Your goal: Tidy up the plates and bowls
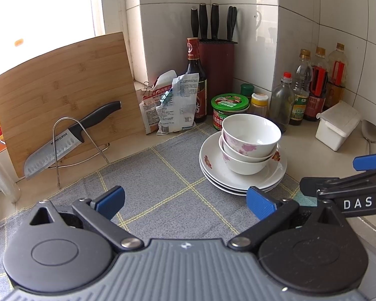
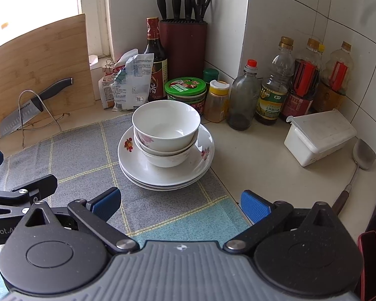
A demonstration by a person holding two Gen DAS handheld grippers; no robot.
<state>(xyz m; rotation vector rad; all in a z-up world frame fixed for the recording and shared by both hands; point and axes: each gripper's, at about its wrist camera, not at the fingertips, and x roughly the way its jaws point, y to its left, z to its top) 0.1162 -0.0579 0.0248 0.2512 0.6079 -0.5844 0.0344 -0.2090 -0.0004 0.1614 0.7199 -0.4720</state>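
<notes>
From the left wrist camera, we look over our left gripper [image 1: 185, 202], its blue pads spread wide and holding nothing, above a grey checked cloth [image 1: 150, 175]. Ahead and to the right sit two flowered bowls [image 1: 248, 143], nested one in the other, on a stack of white plates [image 1: 213, 173] at the cloth's far right edge. A cutting board [image 1: 62, 95] with a knife [image 1: 70, 135] on a wire stand leans at left; bottles [image 1: 313, 85] line the tiled wall.

From the right wrist camera, our right gripper [image 2: 180, 204] is likewise wide open and empty, with the bowls [image 2: 165, 128] and plates [image 2: 143, 170] straight ahead, near but not touched. A white lidded box [image 2: 318, 135] and a spatula [image 2: 361, 155] lie to the right.

We judge the crockery stiff, glazed, slippery and breakable, the full stack heavy. The top bowl's rim offers the surest pinch, one pad inside and one outside; the plates want a grip at the rim's edge.
</notes>
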